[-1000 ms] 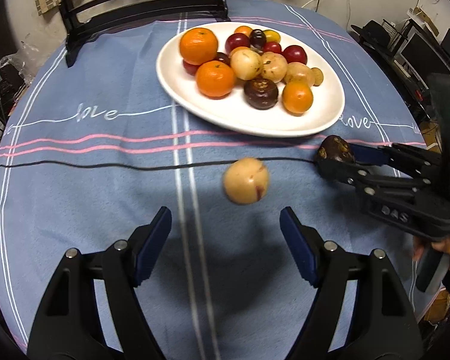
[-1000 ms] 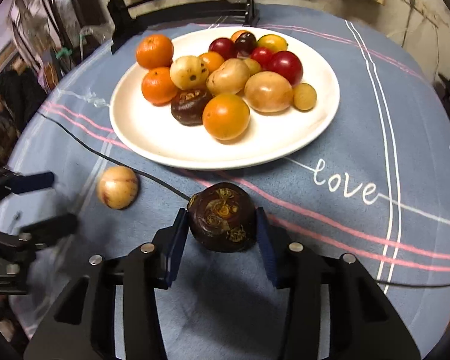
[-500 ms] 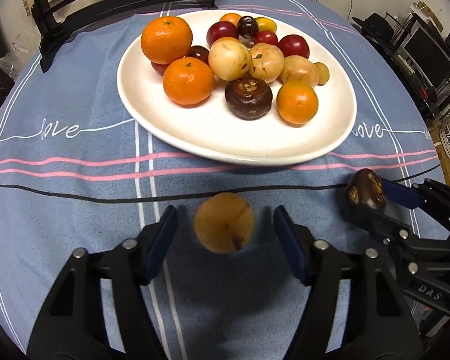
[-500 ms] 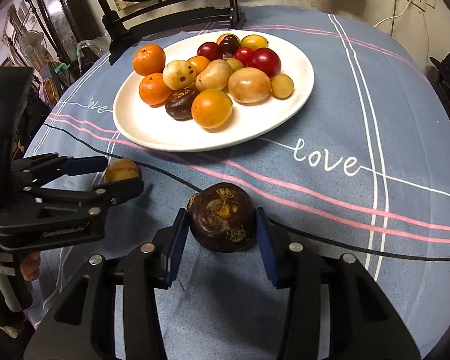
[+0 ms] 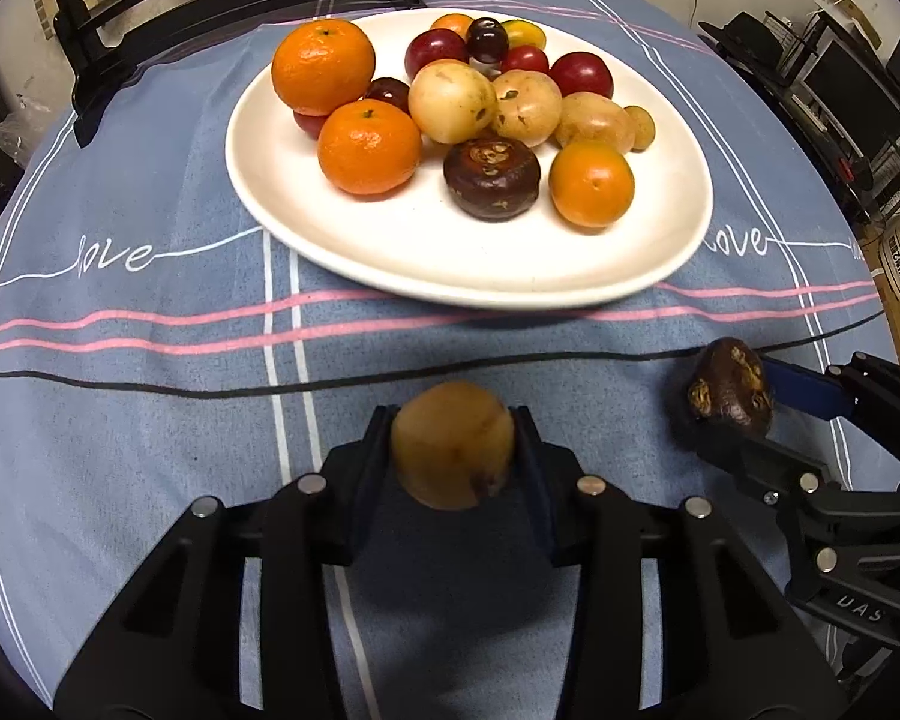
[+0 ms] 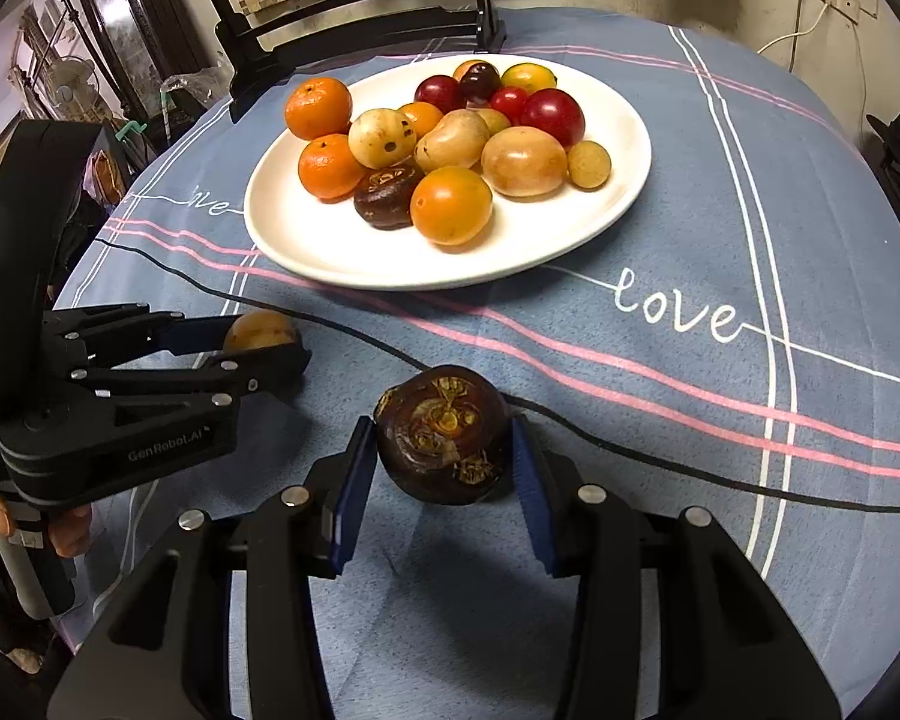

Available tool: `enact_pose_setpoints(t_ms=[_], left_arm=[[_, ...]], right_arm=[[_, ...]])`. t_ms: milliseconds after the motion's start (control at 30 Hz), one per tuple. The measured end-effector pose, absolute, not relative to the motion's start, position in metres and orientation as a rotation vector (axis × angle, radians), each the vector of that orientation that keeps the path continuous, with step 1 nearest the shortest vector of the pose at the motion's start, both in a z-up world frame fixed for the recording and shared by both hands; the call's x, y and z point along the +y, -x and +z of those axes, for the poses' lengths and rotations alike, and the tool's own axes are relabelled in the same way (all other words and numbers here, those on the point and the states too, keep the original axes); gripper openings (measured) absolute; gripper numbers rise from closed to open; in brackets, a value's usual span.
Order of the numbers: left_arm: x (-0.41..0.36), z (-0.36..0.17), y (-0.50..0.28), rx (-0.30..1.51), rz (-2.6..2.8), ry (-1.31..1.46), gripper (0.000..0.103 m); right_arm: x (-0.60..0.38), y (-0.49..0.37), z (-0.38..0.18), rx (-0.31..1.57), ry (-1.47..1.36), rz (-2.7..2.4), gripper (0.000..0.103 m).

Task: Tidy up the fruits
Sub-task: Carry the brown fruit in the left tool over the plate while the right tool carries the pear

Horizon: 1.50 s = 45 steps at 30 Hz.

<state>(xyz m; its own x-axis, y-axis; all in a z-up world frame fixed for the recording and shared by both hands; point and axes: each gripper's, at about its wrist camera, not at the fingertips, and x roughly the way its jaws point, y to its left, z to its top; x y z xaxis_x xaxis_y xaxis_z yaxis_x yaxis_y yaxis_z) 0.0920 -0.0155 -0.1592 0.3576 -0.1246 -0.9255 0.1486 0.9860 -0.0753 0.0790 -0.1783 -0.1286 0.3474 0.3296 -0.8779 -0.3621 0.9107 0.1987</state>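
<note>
Yellow-brown and round, the small fruit [image 5: 452, 445] sits low over the blue worktop cloth [image 5: 150, 420], just short of the white plate [image 5: 450, 264], between the pads of the left gripper [image 5: 453, 450], whose jaws are closing on its sides. The grip looks centred; to do this well, let the pads settle fully before lifting, squeeze only enough to stop a roll, then carry it over the near rim to the bare patch of plate in front of the oranges [image 5: 369, 147]. Close by, the right gripper [image 6: 444, 456] is clamped on a dark brown fruit [image 6: 444, 433], so the two should go in one after the other, clear of the black cable [image 5: 150, 387]
</note>
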Motion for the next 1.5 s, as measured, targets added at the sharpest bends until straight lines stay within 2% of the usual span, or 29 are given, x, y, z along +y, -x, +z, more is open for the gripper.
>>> enact_pose_setpoints(t_ms=[867,1167,1500], left_arm=[[-0.012,-0.121,-0.046,1.133,-0.154,-0.069,0.041],[-0.008,-0.083,-0.061,1.055,-0.157,-0.058,0.041],[-0.009,-0.036,-0.117,0.971,-0.127,-0.057,0.041]], right_arm=[[-0.157,-0.029,-0.114,1.118,0.022,0.497,0.045],[-0.165,-0.052,-0.066,0.998,-0.004,0.489,0.045],[-0.17,-0.11,-0.02,0.879,0.001,0.462,0.045]])
